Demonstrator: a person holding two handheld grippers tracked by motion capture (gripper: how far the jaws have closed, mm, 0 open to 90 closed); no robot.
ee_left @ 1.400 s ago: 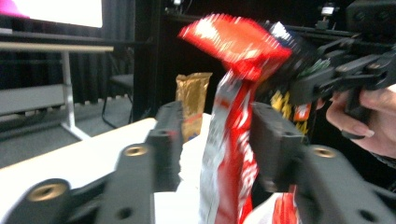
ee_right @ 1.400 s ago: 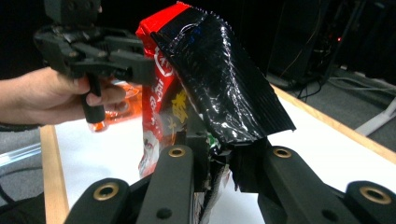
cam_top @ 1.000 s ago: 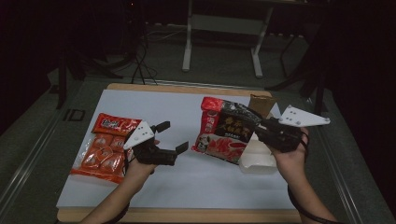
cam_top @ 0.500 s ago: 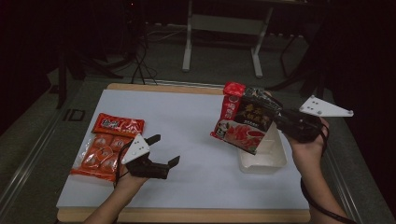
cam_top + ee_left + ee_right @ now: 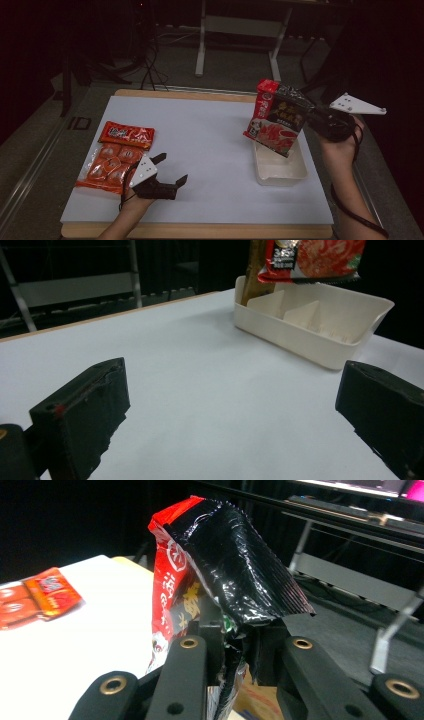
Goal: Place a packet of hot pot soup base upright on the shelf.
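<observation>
A red-and-black food packet (image 5: pixel 277 117) hangs tilted over a white divided tray (image 5: pixel 280 172) at the right of the white table top (image 5: pixel 210 145). My right gripper (image 5: pixel 312 116) is shut on the packet's right edge. In the right gripper view the crinkled packet (image 5: pixel 225 565) rises out of the closed right gripper (image 5: pixel 235 650). My left gripper (image 5: pixel 172 169) stands open and low near the front left, with nothing between its jaws. The left gripper view shows the left gripper (image 5: pixel 235 410) facing the tray (image 5: pixel 310 335), with the packet (image 5: pixel 315 257) above it.
An orange-red multi-pack of snacks (image 5: pixel 117 155) lies flat at the left, just beside my left hand. A brown packet (image 5: pixel 255 270) stands in the tray's far end. A metal table frame (image 5: pixel 240 25) stands on the floor beyond the table.
My right gripper has carried the packet to the right and a little up, from the table's middle to above the tray. My left gripper has drawn back towards the front edge and sunk.
</observation>
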